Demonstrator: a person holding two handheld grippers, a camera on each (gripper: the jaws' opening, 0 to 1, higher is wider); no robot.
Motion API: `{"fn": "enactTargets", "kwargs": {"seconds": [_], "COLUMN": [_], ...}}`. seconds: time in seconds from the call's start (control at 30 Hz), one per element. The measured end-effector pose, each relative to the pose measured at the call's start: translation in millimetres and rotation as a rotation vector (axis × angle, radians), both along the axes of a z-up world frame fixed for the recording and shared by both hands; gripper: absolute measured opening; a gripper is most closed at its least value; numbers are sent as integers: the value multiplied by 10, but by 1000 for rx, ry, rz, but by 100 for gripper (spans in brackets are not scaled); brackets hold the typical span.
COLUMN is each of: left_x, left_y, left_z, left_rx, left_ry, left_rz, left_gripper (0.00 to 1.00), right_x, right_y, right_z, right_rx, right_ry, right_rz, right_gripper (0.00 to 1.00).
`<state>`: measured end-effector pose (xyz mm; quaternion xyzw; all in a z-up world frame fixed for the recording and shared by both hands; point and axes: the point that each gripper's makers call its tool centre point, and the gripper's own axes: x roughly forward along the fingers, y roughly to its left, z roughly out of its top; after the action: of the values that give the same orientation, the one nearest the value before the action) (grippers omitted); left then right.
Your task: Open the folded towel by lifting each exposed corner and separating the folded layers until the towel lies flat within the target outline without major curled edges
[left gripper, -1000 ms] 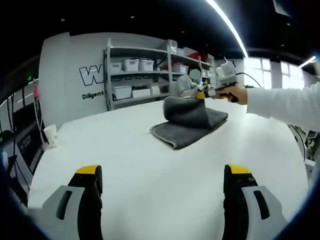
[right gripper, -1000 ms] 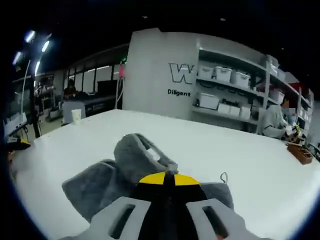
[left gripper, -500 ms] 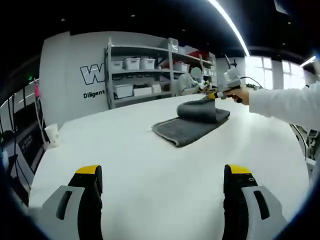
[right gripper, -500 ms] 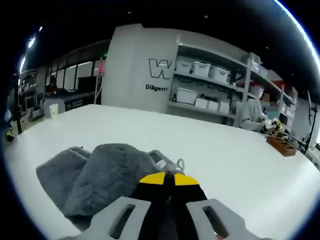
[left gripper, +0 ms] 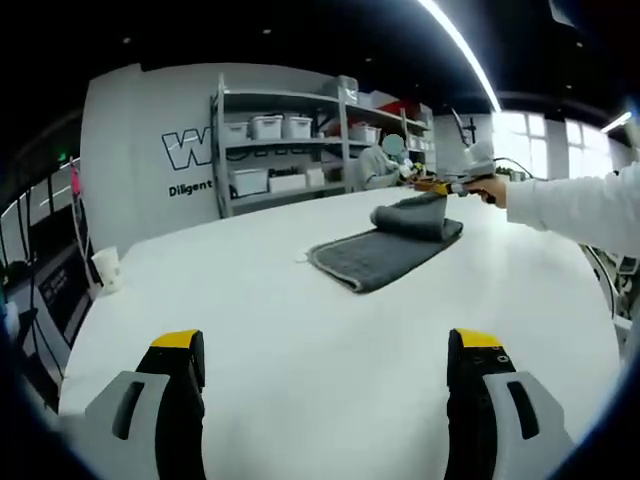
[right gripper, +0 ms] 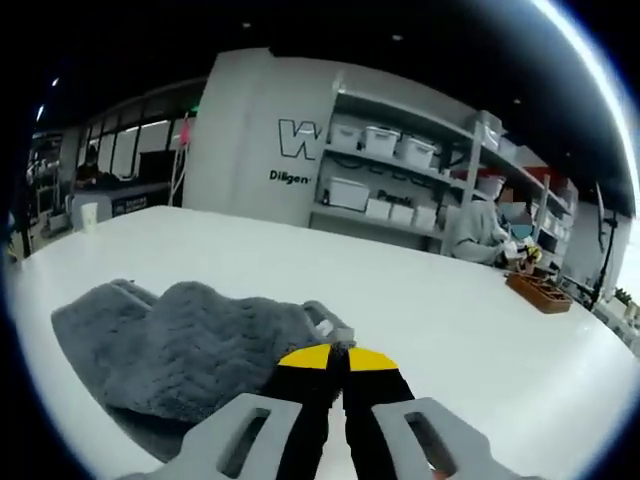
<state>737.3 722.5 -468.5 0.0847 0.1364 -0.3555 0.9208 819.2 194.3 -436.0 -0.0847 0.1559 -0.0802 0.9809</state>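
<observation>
Right gripper pinches grey towel corner, layer rolled back, mid-table. Left gripper jaws wide, empty. Wall lettering reads "Diligen…".

Towel lies on worktop, well ahead of left claw. Its far layer is raised and rolled back, pinched in right claw at the towel's right end. Paper cup stands near worktop's left edge. Shelving stands behind worktop. Wooden tray sits on worktop, far right of right claw.
</observation>
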Motion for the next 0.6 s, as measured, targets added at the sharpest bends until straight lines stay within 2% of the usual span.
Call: {"fn": "enactTargets", "kwargs": {"seconds": [0.1, 0.37, 0.6], "left_x": [-3, -29, -27], "left_y": [-28, -57, -51], "left_z": [-46, -73, -92], "left_rx": [10, 21, 27], "left_ry": [10, 13, 16], "left_rz": [-5, -14, -11], "left_gripper": [100, 100, 100], "right_x": [-54, -249, -331], "right_y": [-61, -485, -774], "right_z": [10, -32, -118], "right_rx": [-3, -17, -30], "right_ry": [-5, 8, 29], "right_rz": [-13, -85, -115], "right_gripper": [0, 0, 0]}}
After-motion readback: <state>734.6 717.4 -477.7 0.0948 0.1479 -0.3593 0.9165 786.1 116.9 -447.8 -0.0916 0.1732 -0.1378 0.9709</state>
